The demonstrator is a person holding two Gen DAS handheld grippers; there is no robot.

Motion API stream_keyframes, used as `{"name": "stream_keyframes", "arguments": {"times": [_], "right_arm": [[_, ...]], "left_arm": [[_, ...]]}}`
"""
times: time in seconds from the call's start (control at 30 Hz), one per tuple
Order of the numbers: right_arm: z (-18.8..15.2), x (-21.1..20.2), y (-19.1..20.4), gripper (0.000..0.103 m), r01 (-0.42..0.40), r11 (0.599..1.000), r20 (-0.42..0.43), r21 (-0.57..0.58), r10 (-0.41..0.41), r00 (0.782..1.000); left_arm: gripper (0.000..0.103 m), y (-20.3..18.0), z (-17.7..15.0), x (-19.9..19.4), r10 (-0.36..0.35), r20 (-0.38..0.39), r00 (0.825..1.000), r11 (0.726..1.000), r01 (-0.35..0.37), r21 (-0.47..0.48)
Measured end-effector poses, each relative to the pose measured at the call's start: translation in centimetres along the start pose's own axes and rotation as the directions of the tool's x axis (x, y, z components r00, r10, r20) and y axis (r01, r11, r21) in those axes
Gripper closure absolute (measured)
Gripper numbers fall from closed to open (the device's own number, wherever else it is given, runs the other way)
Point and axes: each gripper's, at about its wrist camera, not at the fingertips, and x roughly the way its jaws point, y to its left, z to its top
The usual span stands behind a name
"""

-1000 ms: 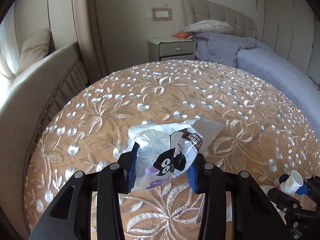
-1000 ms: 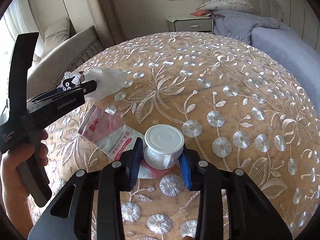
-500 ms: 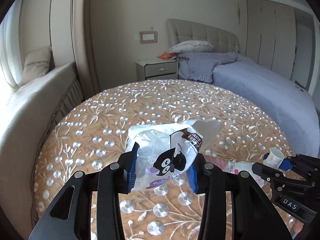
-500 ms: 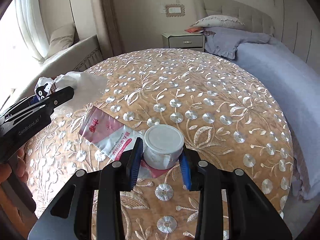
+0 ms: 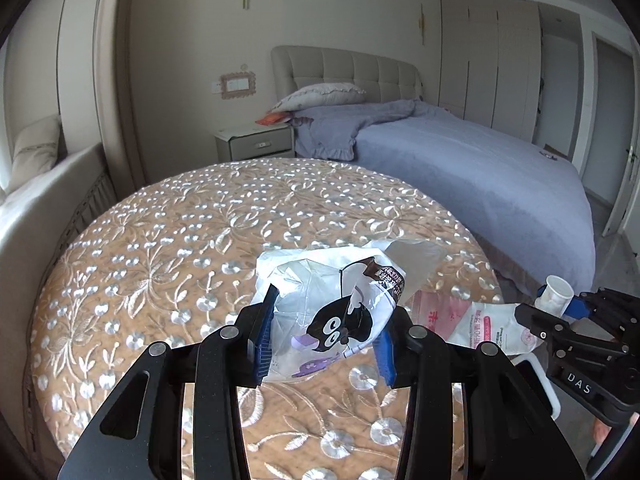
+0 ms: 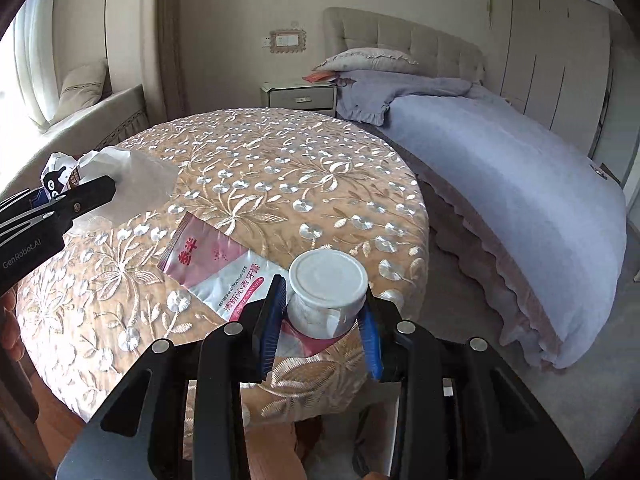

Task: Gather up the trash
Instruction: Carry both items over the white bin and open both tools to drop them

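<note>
We kept both grips firm above the round table (image 6: 280, 168) — left gripper (image 5: 324, 332) clamped on the snack wrapper (image 5: 332, 312), right gripper (image 6: 322, 320) on the toothpaste tube (image 6: 326, 292).

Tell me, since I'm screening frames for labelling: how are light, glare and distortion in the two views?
Left wrist view: soft daylight, sharp on the wrapper in the left tool; the fisheye bends the round table's edge, and the corners go black. Right wrist view: the window at left is blown out, the tablecloth's silver embroidery glints, and the toothpaste tube print reads clearly.
</note>
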Motion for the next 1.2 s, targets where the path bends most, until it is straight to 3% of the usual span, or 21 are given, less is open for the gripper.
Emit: {"name": "stream_keyframes", "arguments": {"times": [0.3,0.43,0.63,0.87,1.2], "right_arm": [[-6.5,-3.2,-8.4,0.067,0.178,0.980,-0.042,0.083,-0.175,0.984],[-9.2,-3.6,-11.5,0.067,0.257,0.959,-0.077,0.118,-0.249,0.965],[-12.7,-2.5,-15.3,0.067,0.315,0.932,-0.156,0.179,-0.289,0.944],[-16.0,-0.4,-18.4,0.068,0.352,0.908,-0.251,0.227,-0.294,0.922],[-18.6,2.7,-20.9,0.068,0.373,0.896,-0.326,0.239,-0.288,0.900]], "left_arm": [[0.063,-9.8,-2.1,-0.1,-0.157,-0.016,0.987,0.983,0.158,0.090],[0.063,-13.7,-3.2,0.5,-0.230,-0.047,0.972,0.965,0.234,0.120],[0.063,-18.9,-5.3,2.7,-0.305,-0.136,0.943,0.932,0.324,0.159],[0.062,-23.9,-7.6,5.9,-0.332,-0.249,0.910,0.899,0.385,0.209],[0.062,-28.0,-9.8,10.9,-0.334,-0.381,0.862,0.869,0.438,0.229]]}}
